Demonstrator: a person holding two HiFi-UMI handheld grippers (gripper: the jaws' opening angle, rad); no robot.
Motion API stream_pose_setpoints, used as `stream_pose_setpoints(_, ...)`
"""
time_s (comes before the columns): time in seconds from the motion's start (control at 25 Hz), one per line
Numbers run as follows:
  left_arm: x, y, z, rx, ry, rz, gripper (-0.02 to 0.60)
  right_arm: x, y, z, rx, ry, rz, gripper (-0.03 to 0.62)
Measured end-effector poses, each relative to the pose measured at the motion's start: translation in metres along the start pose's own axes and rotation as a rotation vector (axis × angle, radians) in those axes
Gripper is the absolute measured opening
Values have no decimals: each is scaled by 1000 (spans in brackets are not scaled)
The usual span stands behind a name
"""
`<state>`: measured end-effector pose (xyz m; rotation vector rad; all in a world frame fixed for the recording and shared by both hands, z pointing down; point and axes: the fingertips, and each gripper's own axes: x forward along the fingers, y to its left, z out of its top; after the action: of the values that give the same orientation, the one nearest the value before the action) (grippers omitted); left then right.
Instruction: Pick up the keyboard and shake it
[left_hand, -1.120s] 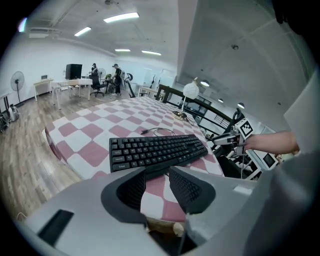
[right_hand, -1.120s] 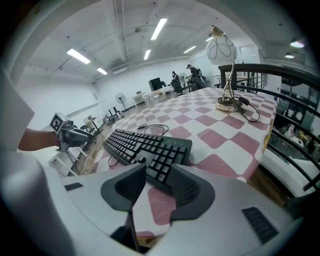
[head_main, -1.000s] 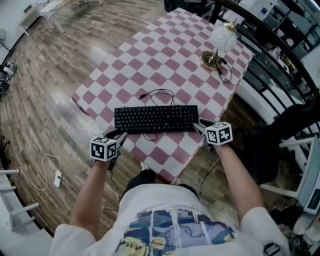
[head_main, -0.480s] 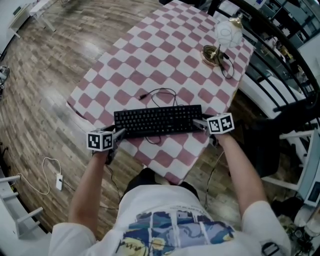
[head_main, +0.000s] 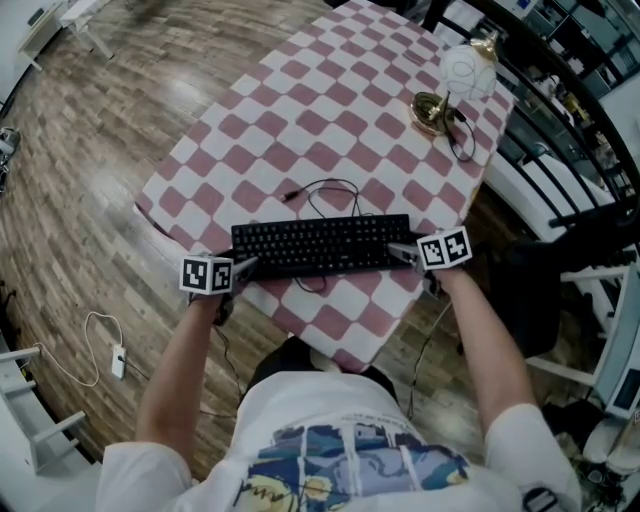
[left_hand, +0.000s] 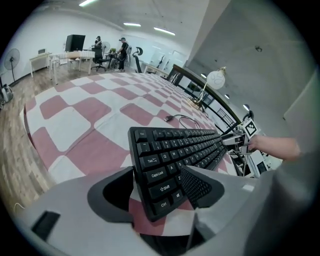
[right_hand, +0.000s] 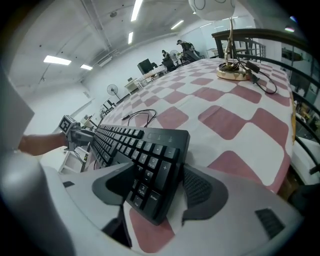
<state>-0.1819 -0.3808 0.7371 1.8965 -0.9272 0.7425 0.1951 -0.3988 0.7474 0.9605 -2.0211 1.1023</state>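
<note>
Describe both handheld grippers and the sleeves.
The left gripper and right gripper each carry a white cube with black square markers. Up close the bodies are pale grey, with dark, dimpled pads inside the jaws. The person wears a white short-sleeved T-shirt with a blue print.

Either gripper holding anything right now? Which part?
Nothing held. Both sets of jaws have just been opening: left gripper straddles the left end of the keyboard, right gripper its right end; it lies on the table.

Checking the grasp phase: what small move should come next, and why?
Probably close both grippers. The left gripper and right gripper have just been opening their jaws, which straddle the keyboard at its ends without pressing, while it lies flat on the table.
</note>
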Motion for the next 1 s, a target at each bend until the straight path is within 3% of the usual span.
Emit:
stream_pose_setpoints(0.48, -2, -6, 1, -14, 7, 20, 291, -8, 5, 0, -27, -30, -77, 285)
stream_pose_setpoints(1.0, -37, -28, 17, -11, -159, 60, 278, -63, 28, 31, -246, -242, -198, 276)
